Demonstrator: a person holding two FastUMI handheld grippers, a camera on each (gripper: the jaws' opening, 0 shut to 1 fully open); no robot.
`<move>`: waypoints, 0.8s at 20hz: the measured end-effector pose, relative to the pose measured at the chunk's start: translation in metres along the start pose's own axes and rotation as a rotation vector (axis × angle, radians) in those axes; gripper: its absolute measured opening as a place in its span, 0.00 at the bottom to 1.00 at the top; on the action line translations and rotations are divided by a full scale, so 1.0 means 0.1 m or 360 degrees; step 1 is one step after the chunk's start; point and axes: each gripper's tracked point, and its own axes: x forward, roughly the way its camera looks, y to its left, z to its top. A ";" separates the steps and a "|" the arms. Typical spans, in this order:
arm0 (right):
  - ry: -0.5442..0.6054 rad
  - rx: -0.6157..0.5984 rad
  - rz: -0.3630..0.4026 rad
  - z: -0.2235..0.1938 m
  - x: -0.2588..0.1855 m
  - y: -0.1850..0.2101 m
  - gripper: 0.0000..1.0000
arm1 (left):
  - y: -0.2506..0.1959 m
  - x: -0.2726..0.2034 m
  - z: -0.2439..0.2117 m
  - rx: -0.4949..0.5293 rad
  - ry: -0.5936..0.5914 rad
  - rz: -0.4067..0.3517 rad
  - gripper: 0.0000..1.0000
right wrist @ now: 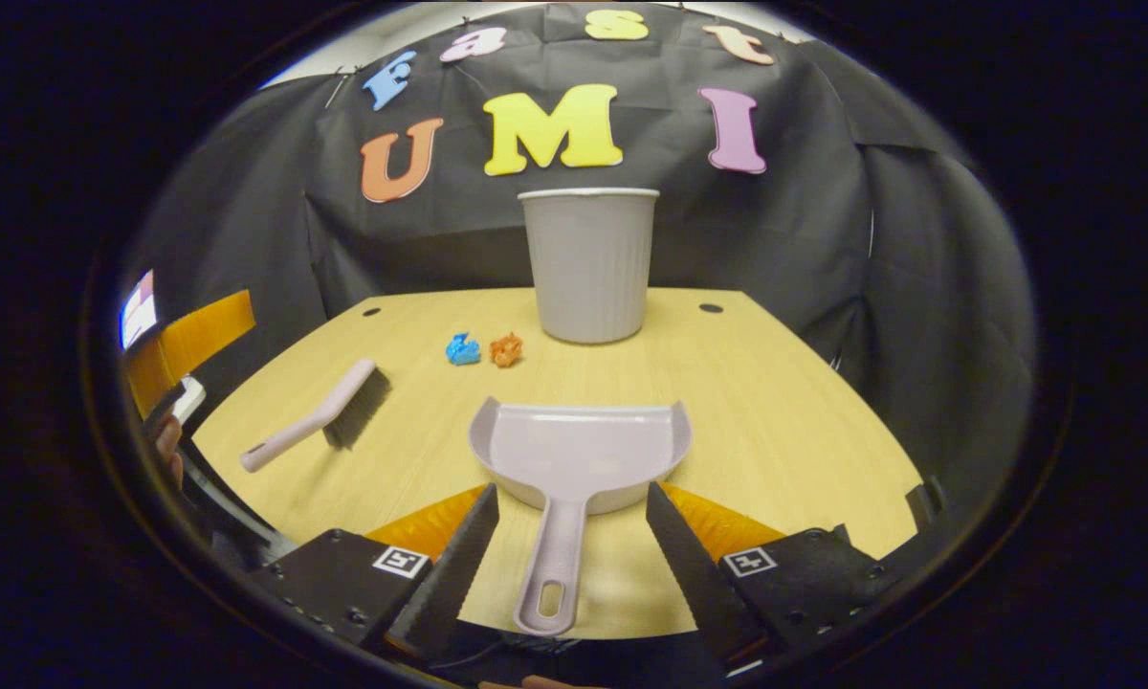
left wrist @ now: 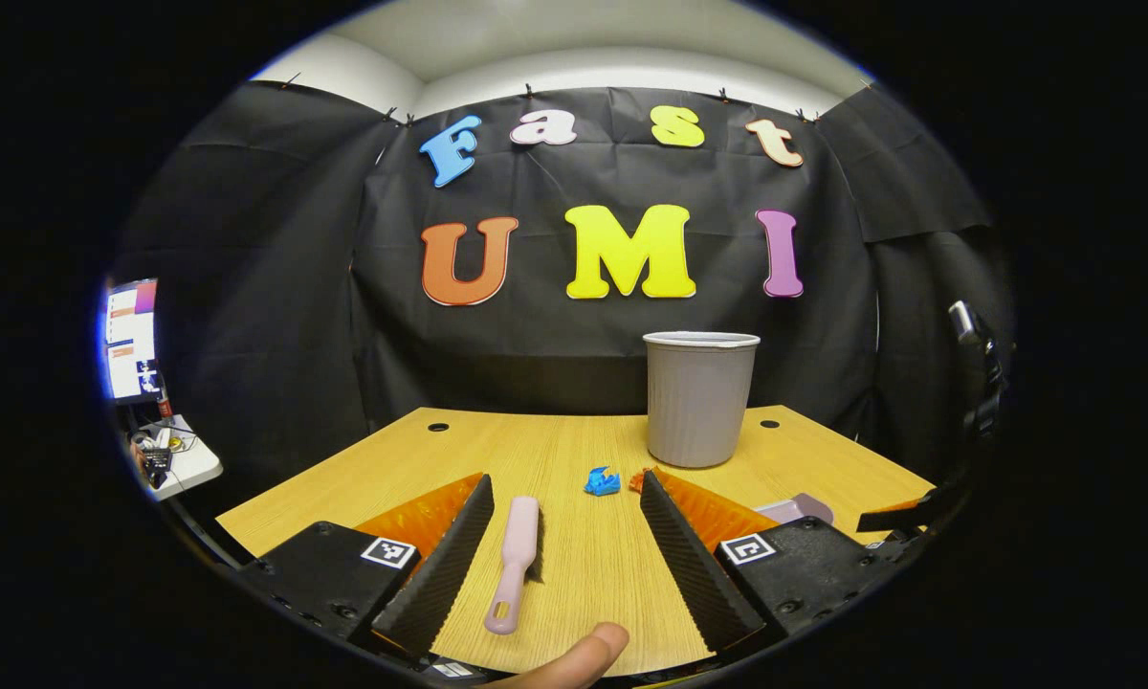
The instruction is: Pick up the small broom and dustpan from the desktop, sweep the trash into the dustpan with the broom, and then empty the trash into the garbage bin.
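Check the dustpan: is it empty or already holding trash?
Empty: the dustpan lies bare on the desk, and both paper scraps sit beyond it near the bin.

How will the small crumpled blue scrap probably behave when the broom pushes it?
The blue scrap looks like crumpled paper, so it is probably very light and may skip ahead of the broom. Its crumpled, uneven shape suggests tumbling, not rolling far. It lies close beside the orange scrap, so both likely move together.

In the left gripper view, the dustpan (left wrist: 802,506) is mostly hidden behind the right finger of the left tool (left wrist: 567,555), and the orange scrap (left wrist: 637,478) shows only as a sliver beside the finger. A fingertip (left wrist: 574,655) is cut off at the near edge. The monitor (left wrist: 132,337) at far left is cropped and too blurred to tell its contents.
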 end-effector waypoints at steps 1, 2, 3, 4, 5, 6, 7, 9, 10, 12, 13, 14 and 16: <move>0.0060 0.0001 0.0005 -0.07 0.03 0.00 0.95 | 0.00 0.00 0.01 -0.0001 0.0002 -0.0003 0.99; 0.0113 0.0002 0.0002 -0.11 0.05 0.00 0.95 | 0.00 -0.01 -0.01 -0.0002 0.0004 -0.0007 0.99; 0.0148 0.0015 0.0005 -0.12 0.07 0.01 0.94 | 0.00 -0.01 -0.01 -0.0006 0.0005 -0.0008 0.99; 0.0189 0.0007 0.0022 -0.13 0.10 0.04 0.95 | 0.00 -0.01 0.00 -0.0009 0.0006 -0.0010 0.99; 0.0243 0.0008 0.0039 -0.14 0.13 0.05 0.93 | -0.01 -0.01 0.00 -0.0012 0.0009 -0.0012 0.99; 0.0287 0.0017 0.0039 -0.12 0.18 0.05 0.94 | 0.00 0.00 -0.01 -0.0016 0.0012 -0.0012 0.99; 0.0340 0.0017 0.0033 -0.09 0.25 0.05 0.94 | 0.01 0.00 -0.01 -0.0017 0.0016 -0.0013 0.99; 0.0406 -0.0002 -0.0037 -0.03 0.37 -0.02 0.94 | 0.03 0.02 -0.02 -0.0026 0.0020 -0.0014 0.99; 0.0420 -0.0017 -0.0069 0.00 0.42 -0.06 0.94 | 0.02 0.01 -0.03 -0.0025 0.0021 -0.0017 0.99; 0.0453 -0.0052 -0.0084 0.02 0.46 -0.05 0.94 | 0.02 0.04 -0.06 -0.0027 0.0035 -0.0020 0.99; 0.0481 -0.0060 -0.0084 0.01 0.45 -0.03 0.92 | 0.02 0.06 -0.07 -0.0027 0.0044 -0.0026 0.99; 0.0499 -0.0056 -0.0057 0.00 0.44 0.02 0.95 | 0.03 0.07 -0.07 -0.0029 0.0052 -0.0023 0.99; 0.0521 -0.0089 -0.0051 0.00 0.44 0.04 0.91 | 0.08 0.07 -0.07 -0.0041 0.0052 -0.0011 0.99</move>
